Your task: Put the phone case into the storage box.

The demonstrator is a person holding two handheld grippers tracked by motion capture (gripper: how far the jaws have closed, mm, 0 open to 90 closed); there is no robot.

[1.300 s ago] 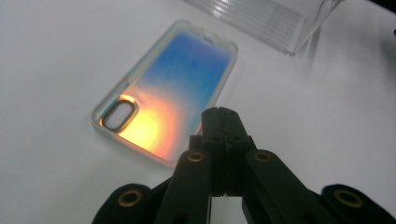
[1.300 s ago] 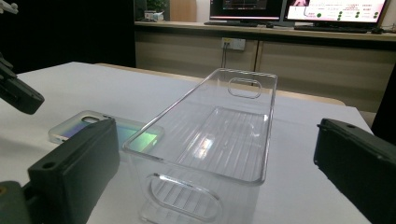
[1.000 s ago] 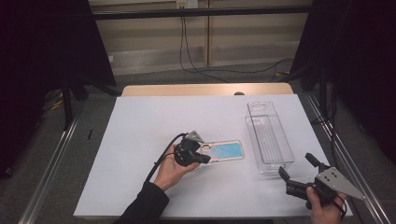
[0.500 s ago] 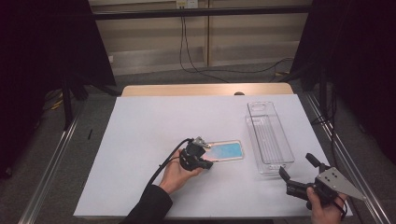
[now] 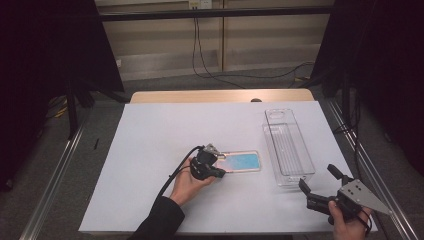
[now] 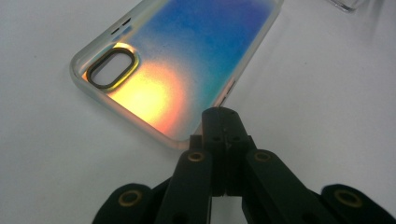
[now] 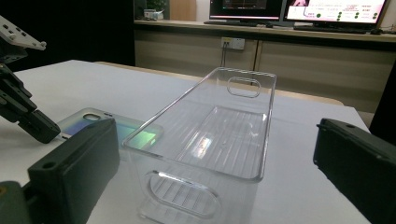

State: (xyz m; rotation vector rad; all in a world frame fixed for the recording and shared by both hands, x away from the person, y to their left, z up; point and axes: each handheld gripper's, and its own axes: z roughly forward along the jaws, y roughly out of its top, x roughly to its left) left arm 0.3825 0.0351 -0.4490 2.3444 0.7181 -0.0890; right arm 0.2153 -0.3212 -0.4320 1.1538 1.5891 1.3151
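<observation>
Right tool sits spread at the desk's near right corner, hasn't budged. Left tool, jaws pressed together, has crept right and now touches the case's near edge, mid-desk. Bin stays just right of the case.

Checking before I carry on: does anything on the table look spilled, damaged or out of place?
Nothing stands out. The phone case lies flat on the white table, the clear bin stands upright and empty beside it. The left gripper is shut at the case's edge; the right gripper waits open.
</observation>
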